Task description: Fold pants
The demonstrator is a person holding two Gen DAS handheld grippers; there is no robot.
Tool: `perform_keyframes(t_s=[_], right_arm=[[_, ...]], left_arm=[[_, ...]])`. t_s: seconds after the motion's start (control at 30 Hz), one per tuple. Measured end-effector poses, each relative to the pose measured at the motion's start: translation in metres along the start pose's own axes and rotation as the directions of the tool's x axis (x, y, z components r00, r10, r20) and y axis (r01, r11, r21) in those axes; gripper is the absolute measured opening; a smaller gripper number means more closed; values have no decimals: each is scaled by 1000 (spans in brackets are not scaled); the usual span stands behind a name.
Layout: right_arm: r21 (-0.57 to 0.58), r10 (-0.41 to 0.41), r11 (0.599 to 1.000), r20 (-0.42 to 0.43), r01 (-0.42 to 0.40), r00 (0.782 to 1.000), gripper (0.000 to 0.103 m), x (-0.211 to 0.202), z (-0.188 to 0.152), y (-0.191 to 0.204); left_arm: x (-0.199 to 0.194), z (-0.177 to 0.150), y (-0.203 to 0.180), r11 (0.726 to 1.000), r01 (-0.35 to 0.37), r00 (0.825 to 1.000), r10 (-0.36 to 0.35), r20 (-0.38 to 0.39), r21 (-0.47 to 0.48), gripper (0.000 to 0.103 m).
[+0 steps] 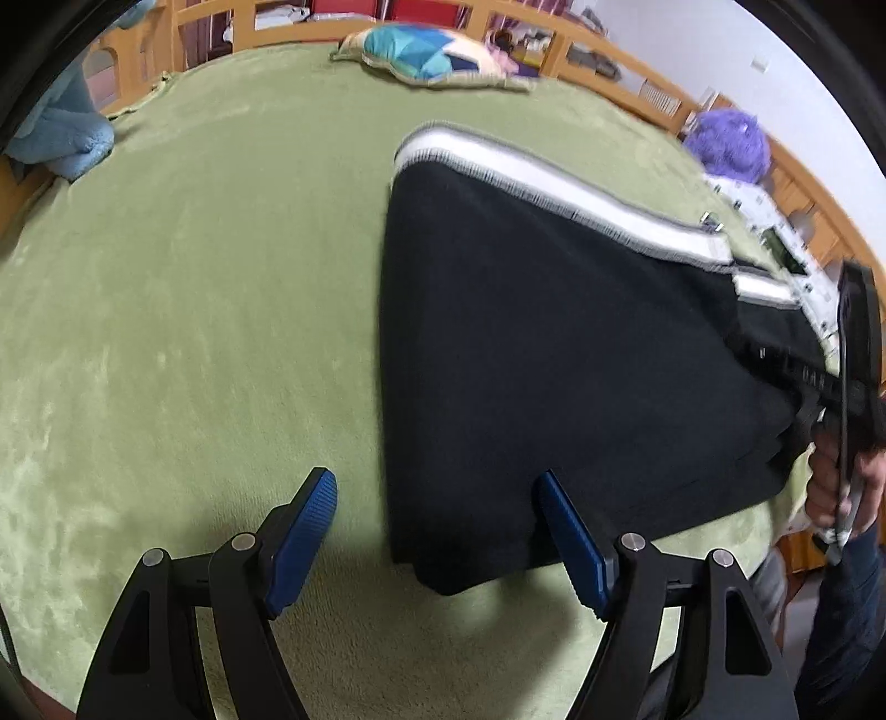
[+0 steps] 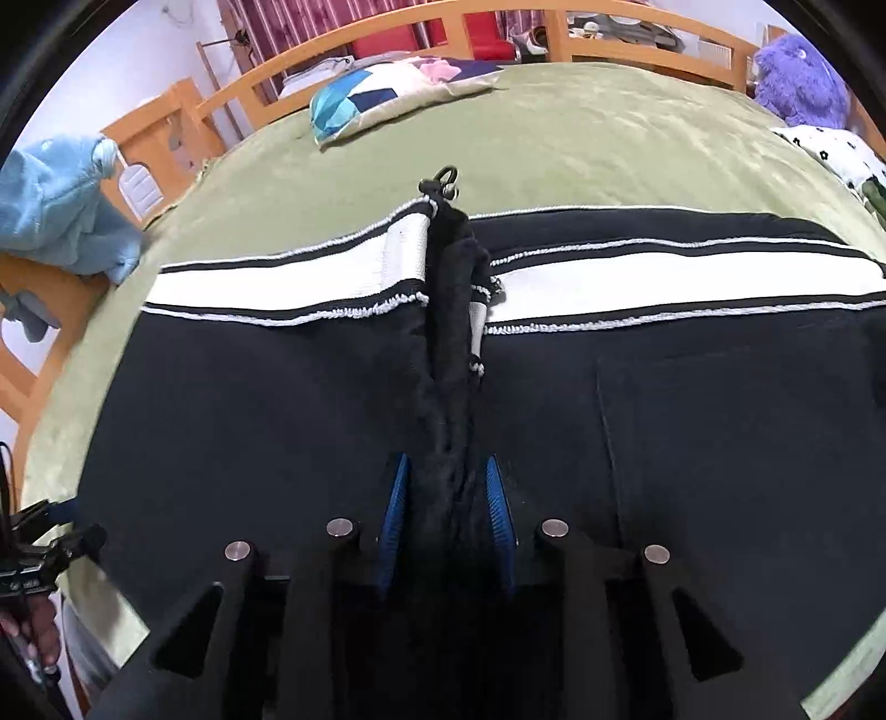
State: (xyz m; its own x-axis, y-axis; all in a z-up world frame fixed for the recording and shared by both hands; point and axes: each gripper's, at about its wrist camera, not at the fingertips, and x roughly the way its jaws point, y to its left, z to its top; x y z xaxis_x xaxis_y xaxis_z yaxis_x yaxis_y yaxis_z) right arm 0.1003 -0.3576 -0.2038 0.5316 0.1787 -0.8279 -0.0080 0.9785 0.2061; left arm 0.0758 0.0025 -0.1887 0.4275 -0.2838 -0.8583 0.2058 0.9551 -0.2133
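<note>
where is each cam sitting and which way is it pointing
Left wrist: on the left gripper, jaws open above the green blanket, looking across at the black pants; the person's other hand shows at right.

Right wrist: on the right gripper, jaws shut on a bunched ridge of the pants, facing the wooden bed rail.

Shared: the pants, the blanket, the patchwork pillow, the purple plush toy.
</note>
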Motion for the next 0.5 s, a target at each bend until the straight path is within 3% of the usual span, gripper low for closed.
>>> perform_keyframes(t_s=[0.13, 0.23, 0.4, 0.5], right_arm=[[12, -46, 999, 96, 45, 994, 46, -39, -13, -17], [79, -117, 991, 140, 107, 983, 51, -69, -25, -49], [288, -300, 926, 174, 242, 938, 67, -108, -44, -126], [371, -339, 889, 141, 267, 930, 69, -108, -48, -164]], left_arm=[[-13, 17, -1, 1000, 18, 995, -16, 94, -12, 74], [-11, 36, 2, 1000, 10, 989, -7, 151, -22, 74], [20, 66, 7, 999, -18, 998, 20, 55, -42, 72], [36, 72, 12, 998, 1, 1000, -1, 14, -56, 72]])
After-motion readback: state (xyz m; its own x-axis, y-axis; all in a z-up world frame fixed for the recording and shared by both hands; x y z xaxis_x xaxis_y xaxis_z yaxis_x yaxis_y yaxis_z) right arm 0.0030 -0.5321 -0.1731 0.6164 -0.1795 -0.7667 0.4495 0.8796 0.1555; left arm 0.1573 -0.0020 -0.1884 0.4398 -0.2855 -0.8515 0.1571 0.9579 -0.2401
